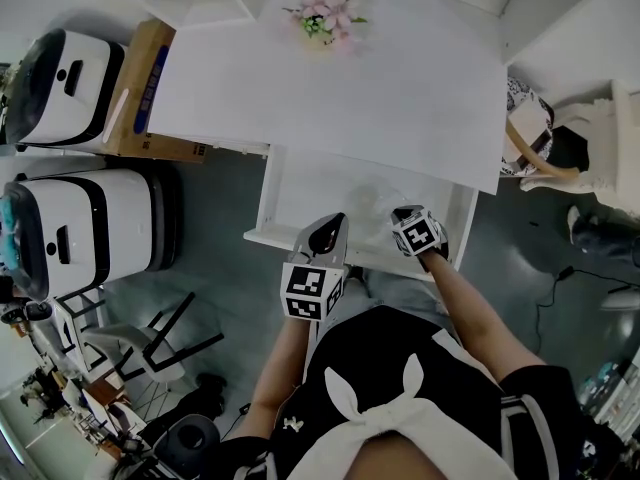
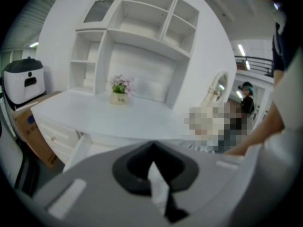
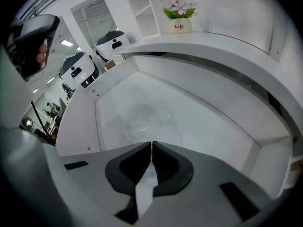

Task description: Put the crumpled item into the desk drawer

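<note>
The crumpled item point(image 1: 374, 197) is a clear, wrinkled piece of plastic lying on the floor of the open white desk drawer point(image 1: 290, 196). In the right gripper view the crumpled item point(image 3: 143, 117) rests just beyond my jaws, inside the drawer point(image 3: 213, 126). My right gripper point(image 1: 403, 213) hovers over the drawer's front right part, jaws closed together with nothing visible between them point(image 3: 151, 144). My left gripper point(image 1: 331, 224) is shut as well, held at the drawer's front edge and pointing over the desk top point(image 2: 118, 117); its tip point(image 2: 152, 146) holds nothing.
A pot of pink flowers point(image 1: 322, 13) stands at the back of the desk top point(image 1: 400, 88). Two white machines point(image 1: 70, 78) and a cardboard box point(image 1: 140, 88) stand on the floor at the left. An oval mirror point(image 2: 218, 86) and a person's arm point(image 2: 265, 131) are on the right.
</note>
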A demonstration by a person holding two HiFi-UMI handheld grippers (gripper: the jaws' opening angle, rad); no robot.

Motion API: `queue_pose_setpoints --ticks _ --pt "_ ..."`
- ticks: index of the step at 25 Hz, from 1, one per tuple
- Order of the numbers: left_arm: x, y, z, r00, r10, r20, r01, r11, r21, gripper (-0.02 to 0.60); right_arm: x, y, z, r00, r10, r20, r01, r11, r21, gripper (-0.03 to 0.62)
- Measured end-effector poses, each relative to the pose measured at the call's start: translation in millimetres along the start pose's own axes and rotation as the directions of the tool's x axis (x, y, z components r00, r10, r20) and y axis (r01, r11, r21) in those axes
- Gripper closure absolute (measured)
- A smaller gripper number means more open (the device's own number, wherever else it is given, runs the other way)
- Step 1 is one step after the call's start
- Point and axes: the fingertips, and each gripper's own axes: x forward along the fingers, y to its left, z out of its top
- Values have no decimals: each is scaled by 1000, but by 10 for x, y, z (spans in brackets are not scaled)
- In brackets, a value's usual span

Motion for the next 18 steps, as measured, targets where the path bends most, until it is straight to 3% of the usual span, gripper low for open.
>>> queue_pose_setpoints --ticks 18 --pt "4 8 -6 1000 -16 -11 16 1000 6 577 14 47 -53 999 44 -30 -44 999 12 583"
